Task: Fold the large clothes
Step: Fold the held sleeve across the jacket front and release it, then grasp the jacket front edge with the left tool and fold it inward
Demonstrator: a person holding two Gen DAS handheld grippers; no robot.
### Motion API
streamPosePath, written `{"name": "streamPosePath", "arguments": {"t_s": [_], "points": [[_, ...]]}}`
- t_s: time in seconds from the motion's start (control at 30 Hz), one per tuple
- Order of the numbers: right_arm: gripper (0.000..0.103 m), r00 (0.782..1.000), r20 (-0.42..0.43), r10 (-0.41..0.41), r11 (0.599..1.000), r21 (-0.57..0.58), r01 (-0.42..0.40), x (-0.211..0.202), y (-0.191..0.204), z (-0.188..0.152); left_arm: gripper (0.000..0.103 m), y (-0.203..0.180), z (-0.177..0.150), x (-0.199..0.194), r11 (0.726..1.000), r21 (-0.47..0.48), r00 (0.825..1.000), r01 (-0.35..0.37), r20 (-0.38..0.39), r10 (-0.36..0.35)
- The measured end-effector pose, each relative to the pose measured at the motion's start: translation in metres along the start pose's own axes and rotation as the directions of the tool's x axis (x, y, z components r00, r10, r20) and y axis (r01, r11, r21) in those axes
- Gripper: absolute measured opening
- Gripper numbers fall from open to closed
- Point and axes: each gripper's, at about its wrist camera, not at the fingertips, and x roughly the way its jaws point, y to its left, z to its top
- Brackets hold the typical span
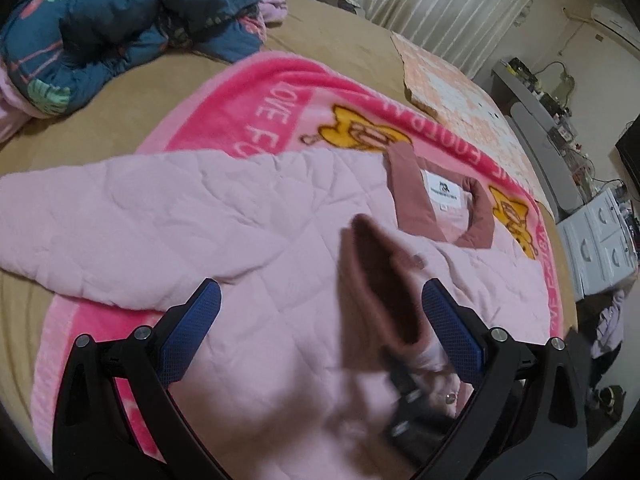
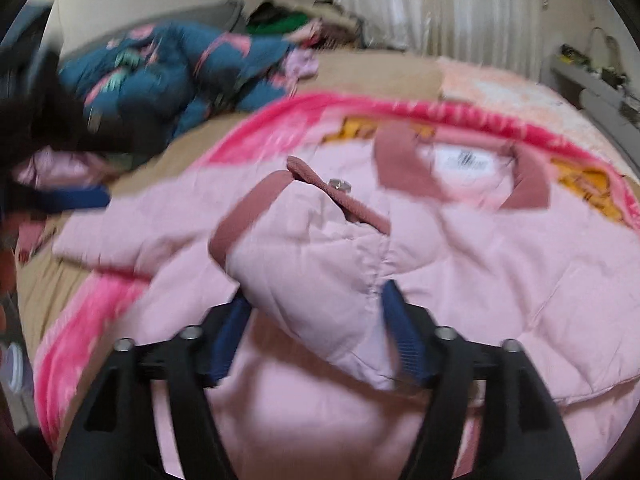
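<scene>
A pale pink quilted jacket [image 1: 240, 220] lies spread on the bed, its dusty-rose collar [image 1: 440, 208] and white label facing up. My left gripper [image 1: 324, 320] hangs open above its middle. The blurred rose cuff [image 1: 380, 280] of a sleeve hangs between the left fingers without touching the pads. In the right wrist view the same jacket [image 2: 500, 260] fills the frame. Its sleeve [image 2: 312, 272], with rose cuff [image 2: 248, 216] and a metal snap, is folded across the chest. My right gripper [image 2: 316, 298] is open with the sleeve bulging between its blue pads.
A bright pink cartoon blanket [image 1: 240, 112] lies under the jacket on a tan sheet [image 1: 120, 92]. A heap of blue floral quilt [image 1: 100, 20] sits at the far left, a peach pad [image 1: 460, 92] at the far right. White drawers [image 1: 604, 240] stand beyond the bed's right edge.
</scene>
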Motion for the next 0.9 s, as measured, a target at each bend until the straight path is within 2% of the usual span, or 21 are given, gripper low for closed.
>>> {"name": "streamPosePath", "arguments": {"t_s": [0.13,0.2,0.33,0.43,0.5,0.57,0.63,0.73,0.83,0.9], "points": [[0.09,0.998,-0.002,0.067,0.997,0.032,-0.067,-0.025,-0.006,-0.012,0.094,-0.005,-0.009,0.017,1.0,0.008,0.999,-0.002,-0.047,0.002],[0.093,0.998,0.018,0.064,0.997,0.043,-0.065,-0.042,-0.016,-0.017,0.094,-0.007,-0.014,0.026,1.0,0.006,0.997,0.011,-0.076,-0.011],[0.093,0.999,0.04,-0.031,0.997,0.065,0.028,-0.073,-0.049,-0.03,0.094,-0.015,-0.027,0.054,0.999,-0.01,0.988,0.035,-0.151,-0.037],[0.093,0.989,0.046,-0.14,0.987,0.09,0.136,-0.094,-0.081,-0.039,0.094,-0.022,-0.034,0.068,0.998,-0.03,0.983,0.048,-0.176,-0.052],[0.093,0.98,0.054,-0.193,0.975,0.123,0.185,-0.106,-0.101,-0.044,0.084,-0.029,-0.039,0.075,0.998,-0.02,0.982,0.052,-0.182,-0.055],[0.093,0.972,0.058,-0.226,0.963,0.163,0.214,-0.117,-0.122,-0.05,0.062,-0.036,-0.043,0.08,0.998,-0.013,0.979,0.068,-0.194,-0.069],[0.093,0.968,0.065,-0.244,0.95,0.216,0.225,-0.129,-0.145,-0.055,0.051,-0.043,-0.045,0.08,0.998,0.009,0.98,0.058,-0.194,-0.055],[0.093,0.956,0.054,-0.288,0.925,0.274,0.263,-0.14,-0.173,-0.058,0.02,-0.057,-0.041,0.068,0.994,0.095,0.99,0.052,-0.132,-0.039],[0.093,0.945,0.063,-0.322,0.907,0.308,0.288,-0.153,-0.193,-0.06,0.006,-0.062,-0.026,0.046,0.986,0.145,0.995,0.084,-0.072,-0.074],[0.093,0.935,0.078,-0.347,0.896,0.323,0.305,-0.163,-0.205,-0.057,0.006,-0.066,-0.014,0.027,0.978,0.184,0.995,0.101,-0.023,-0.099]]}}
